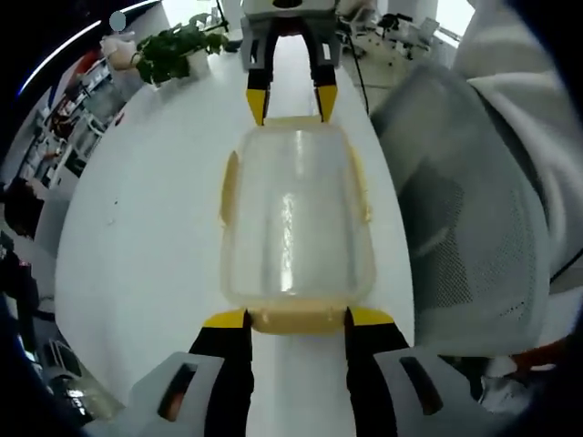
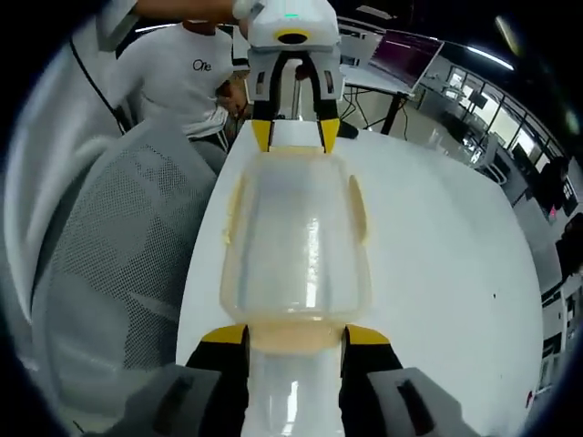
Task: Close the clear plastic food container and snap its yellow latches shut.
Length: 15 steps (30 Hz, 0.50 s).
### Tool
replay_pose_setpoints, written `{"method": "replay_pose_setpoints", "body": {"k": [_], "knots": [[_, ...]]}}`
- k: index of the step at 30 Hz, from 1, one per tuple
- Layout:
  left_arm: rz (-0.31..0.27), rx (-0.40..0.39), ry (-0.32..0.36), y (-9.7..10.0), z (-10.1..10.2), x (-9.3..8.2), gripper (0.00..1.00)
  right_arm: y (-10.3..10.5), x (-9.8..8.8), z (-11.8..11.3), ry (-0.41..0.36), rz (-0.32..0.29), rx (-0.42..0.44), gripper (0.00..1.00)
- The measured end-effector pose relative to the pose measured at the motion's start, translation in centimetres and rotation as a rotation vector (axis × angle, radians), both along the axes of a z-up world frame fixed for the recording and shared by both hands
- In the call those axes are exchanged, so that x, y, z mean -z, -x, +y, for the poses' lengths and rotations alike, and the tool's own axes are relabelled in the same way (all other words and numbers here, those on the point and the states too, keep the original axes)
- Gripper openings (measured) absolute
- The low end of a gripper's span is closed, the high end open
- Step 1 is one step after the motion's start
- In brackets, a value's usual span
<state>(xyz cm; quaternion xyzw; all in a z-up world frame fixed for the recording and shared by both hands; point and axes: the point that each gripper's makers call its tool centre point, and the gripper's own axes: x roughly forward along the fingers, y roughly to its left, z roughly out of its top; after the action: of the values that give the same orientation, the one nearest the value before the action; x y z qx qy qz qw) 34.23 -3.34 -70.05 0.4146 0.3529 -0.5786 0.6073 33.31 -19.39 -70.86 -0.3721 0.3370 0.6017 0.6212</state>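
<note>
A clear plastic food container (image 1: 296, 214) (image 2: 296, 241) lies on the white table (image 1: 146, 237) (image 2: 437, 255) with its lid on top. Yellow latches run along its long sides (image 1: 228, 187) (image 2: 358, 205) and both ends. My left gripper (image 1: 297, 319) is open, its yellow-tipped jaws flanking the near end latch (image 1: 296, 320). My right gripper (image 2: 295, 335) is open too, straddling the opposite end latch (image 2: 296, 339). Each gripper appears at the far end of the other's view, the right gripper (image 1: 291, 103) and the left gripper (image 2: 294, 135). Whether the latches are snapped down is unclear.
A grey mesh office chair (image 1: 465, 228) (image 2: 118, 264) stands close beside the table's edge. A potted plant (image 1: 178, 50) sits at the table's far corner. A person in a white shirt (image 2: 187, 73) is behind the chair. Desks with monitors (image 2: 405, 55) stand beyond.
</note>
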Motion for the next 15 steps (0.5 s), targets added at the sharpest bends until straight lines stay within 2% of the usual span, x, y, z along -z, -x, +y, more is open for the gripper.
{"method": "replay_pose_setpoints", "body": {"k": [15], "knots": [[-0.003, 0.016, 0.001, -0.7, -4.7, -0.1, 0.37, -0.3, -0.3, -4.9, 0.013, 0.006, 0.024, 0.37]]}}
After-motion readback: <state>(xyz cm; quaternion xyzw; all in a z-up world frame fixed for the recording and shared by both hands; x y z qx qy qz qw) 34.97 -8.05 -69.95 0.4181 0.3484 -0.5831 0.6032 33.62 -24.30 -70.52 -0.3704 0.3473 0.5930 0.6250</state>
